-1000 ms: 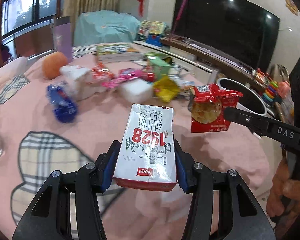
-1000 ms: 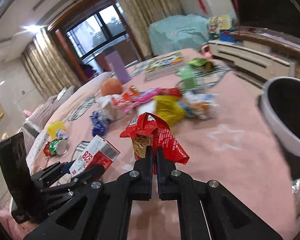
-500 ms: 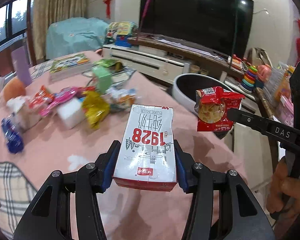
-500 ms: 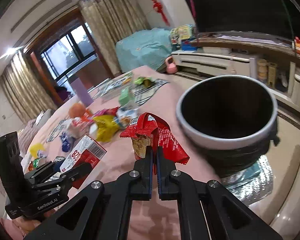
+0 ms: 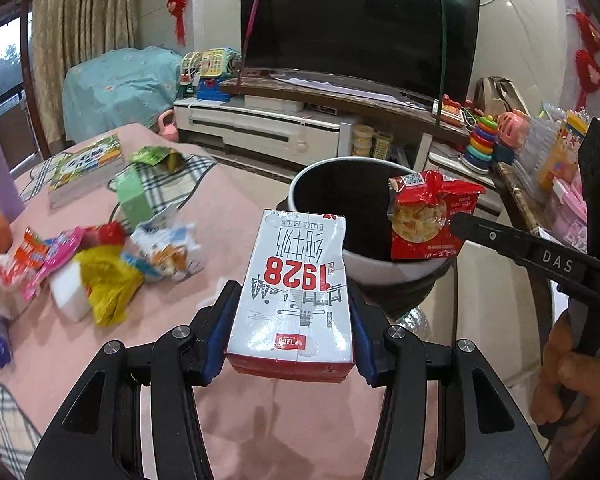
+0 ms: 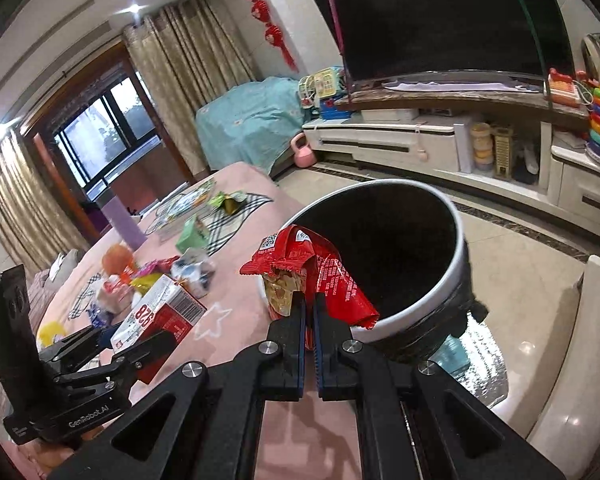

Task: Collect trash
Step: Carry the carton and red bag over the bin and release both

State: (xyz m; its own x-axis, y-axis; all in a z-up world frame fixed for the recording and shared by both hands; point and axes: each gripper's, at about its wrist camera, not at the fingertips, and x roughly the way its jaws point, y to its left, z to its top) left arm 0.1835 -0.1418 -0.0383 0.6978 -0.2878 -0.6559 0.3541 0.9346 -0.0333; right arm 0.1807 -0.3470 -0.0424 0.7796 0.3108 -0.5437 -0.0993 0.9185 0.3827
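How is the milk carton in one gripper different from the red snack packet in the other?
The milk carton is a stiff white box with red print; the red snack packet is soft, crinkled, with a clear window showing food. The left gripper clamps the carton with jaws wide apart; the right gripper pinches the packet nearly shut. The packet hangs before the bin; the carton sits nearer the table. Both are held aloft.

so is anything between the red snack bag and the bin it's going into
Nothing visible. The red snack bag, pinched in the right gripper, hangs in front of the bin mouth, which is open with nothing across it.
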